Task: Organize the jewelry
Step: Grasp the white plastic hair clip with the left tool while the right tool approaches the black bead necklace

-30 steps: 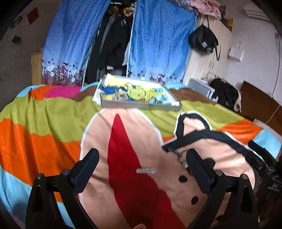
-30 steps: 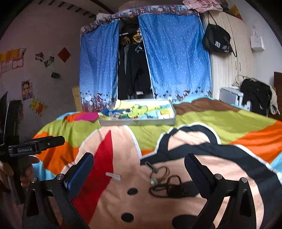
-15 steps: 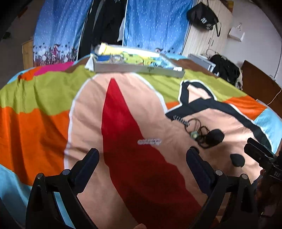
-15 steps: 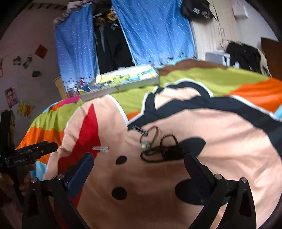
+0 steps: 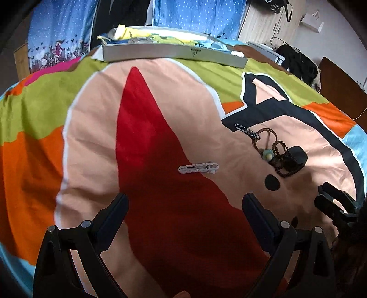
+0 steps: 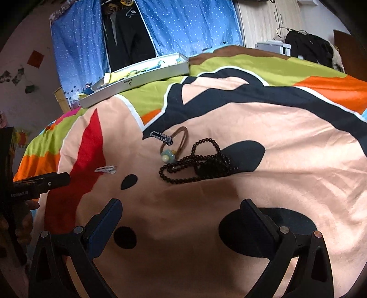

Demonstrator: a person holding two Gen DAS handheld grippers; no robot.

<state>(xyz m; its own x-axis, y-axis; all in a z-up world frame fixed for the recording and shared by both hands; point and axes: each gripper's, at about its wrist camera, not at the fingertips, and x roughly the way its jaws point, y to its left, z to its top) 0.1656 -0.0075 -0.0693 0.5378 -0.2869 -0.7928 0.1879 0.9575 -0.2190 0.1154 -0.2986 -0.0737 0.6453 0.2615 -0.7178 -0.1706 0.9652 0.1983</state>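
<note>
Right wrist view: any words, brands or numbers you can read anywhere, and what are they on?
"GenRobot.AI": white print on the side of the left gripper, at the left edge of the right wrist view.
Small dark mark and print on the front wall of the grey tray: too small to read.
White print on the black bag hanging on the wardrobe, left wrist view: cut off and blurred, unreadable.
Wall pictures: no legible text.

Black bead necklace (image 6: 201, 164), white hair clip (image 5: 198, 168), brown hair tie (image 6: 177, 139), multicoloured cartoon bedspread (image 5: 160, 128), blue dotted curtain (image 6: 190, 25)
</note>
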